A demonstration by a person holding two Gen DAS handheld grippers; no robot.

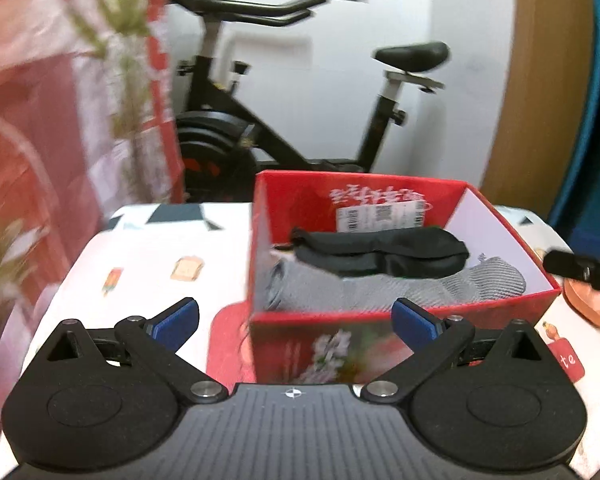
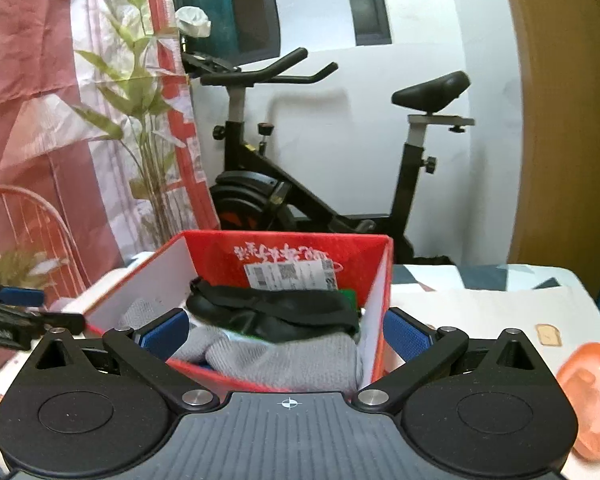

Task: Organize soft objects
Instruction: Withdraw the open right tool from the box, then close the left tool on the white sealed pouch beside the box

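A red open box [image 1: 380, 190] stands on the table, with a grey knitted cloth [image 1: 420, 286] inside and a black sleep mask [image 1: 380, 252] lying on top. My left gripper [image 1: 296, 320] is open and empty, in front of the box's near wall. My right gripper [image 2: 286, 330] is open and empty, just before the same box [image 2: 284, 246]; the grey cloth [image 2: 292, 360] and black mask [image 2: 276, 312] show between its blue pads. The left gripper's tip [image 2: 20, 298] shows at the left edge of the right wrist view.
The table [image 1: 148, 256] has a white patterned cover. An orange dish [image 2: 592, 392] lies at the right. An exercise bike [image 2: 300, 184], a plant [image 2: 140, 120] and red-and-white curtains [image 2: 28, 80] stand behind. A red mat [image 1: 230, 344] lies under the box.
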